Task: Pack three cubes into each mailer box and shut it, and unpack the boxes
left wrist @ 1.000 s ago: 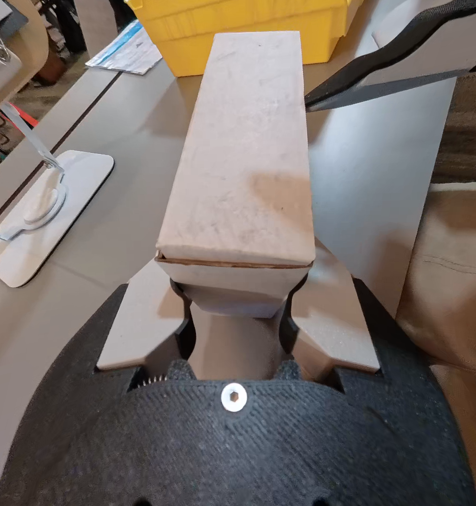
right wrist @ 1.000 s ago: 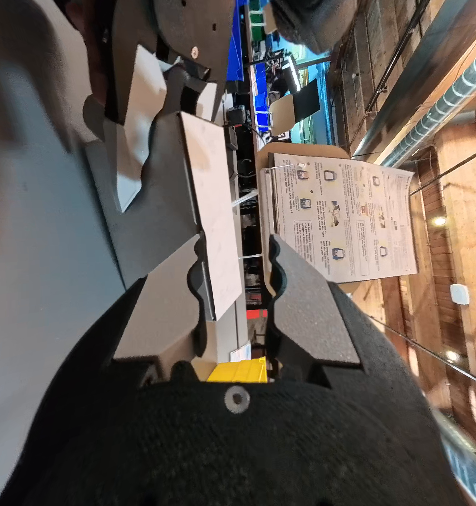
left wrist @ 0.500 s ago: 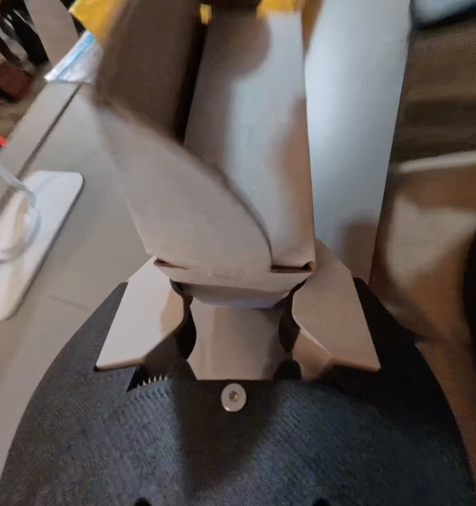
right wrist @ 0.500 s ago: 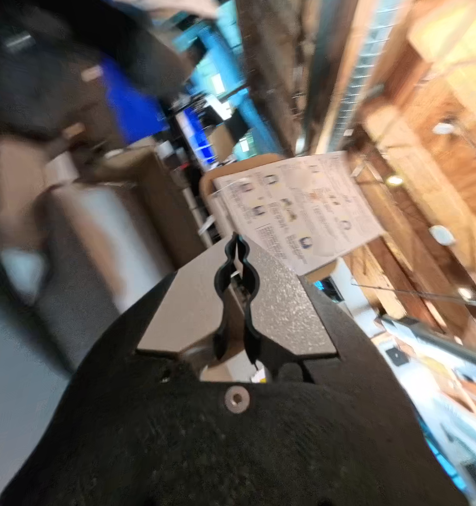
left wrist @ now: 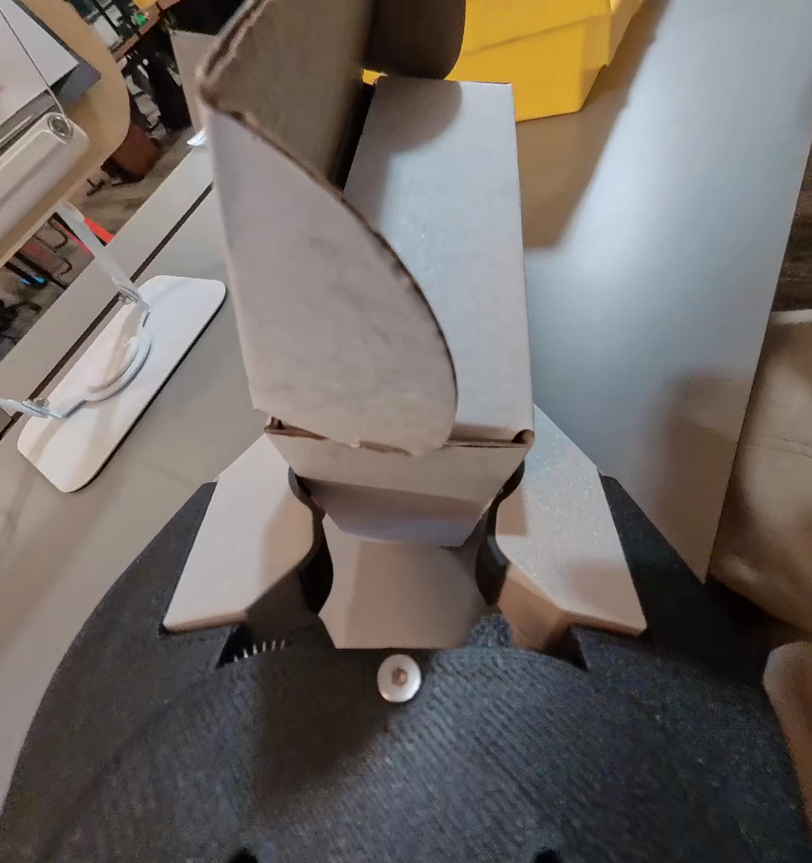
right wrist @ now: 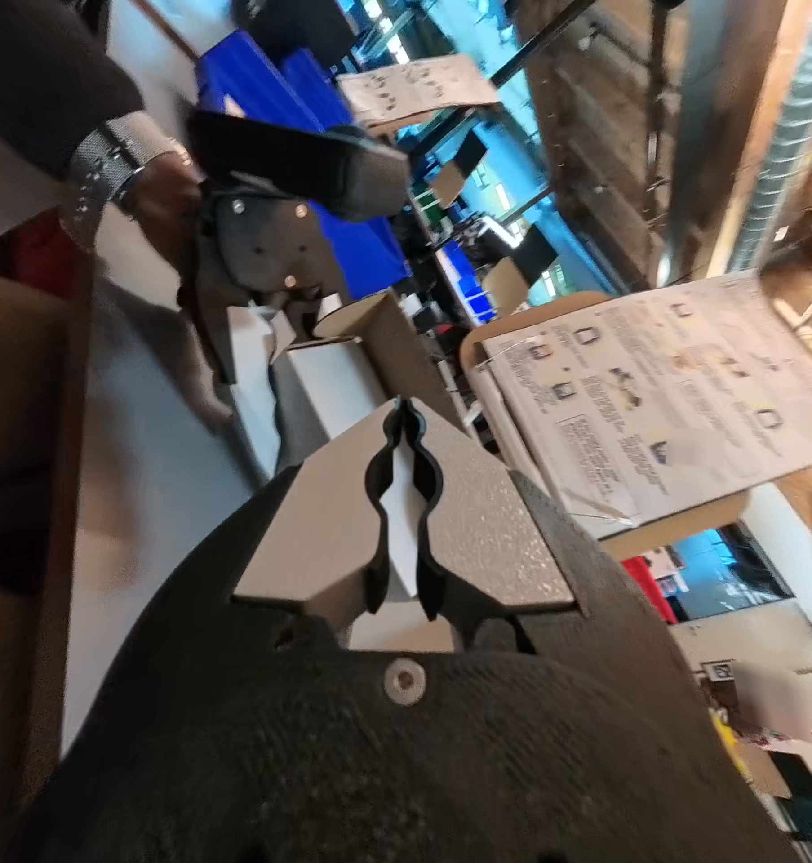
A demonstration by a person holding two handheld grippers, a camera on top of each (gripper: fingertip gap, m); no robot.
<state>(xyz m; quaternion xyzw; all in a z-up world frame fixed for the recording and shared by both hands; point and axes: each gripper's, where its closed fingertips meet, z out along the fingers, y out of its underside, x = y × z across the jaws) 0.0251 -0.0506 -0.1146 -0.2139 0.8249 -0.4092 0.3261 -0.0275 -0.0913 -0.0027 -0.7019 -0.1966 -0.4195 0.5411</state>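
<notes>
A long white mailer box (left wrist: 441, 261) lies lengthwise on the grey table (left wrist: 674, 233). My left gripper (left wrist: 406, 495) is shut on its near end. The box's lid (left wrist: 329, 317) stands raised along the left side, its rounded side flap hanging over the near end. In the right wrist view my right gripper (right wrist: 401, 411) is shut on a thin white cardboard flap (right wrist: 401, 523) of the lid. Beyond it are the box (right wrist: 329, 373), the lid's brown inner face (right wrist: 394, 336) and the left gripper (right wrist: 296, 322). No cubes show; the box's inside is hidden.
A yellow bin (left wrist: 534, 56) stands behind the box. A white stand base (left wrist: 124, 383) sits on the table to the left. A tan padded surface (left wrist: 791, 467) borders the table's right edge. A printed sheet on a board (right wrist: 651, 397) and blue bins (right wrist: 348, 233) stand farther off.
The box was shut with the right gripper open around the lid's far edge. The right gripper has since shut on the flap and swung up, lifting the lid. The left gripper still holds the box.
</notes>
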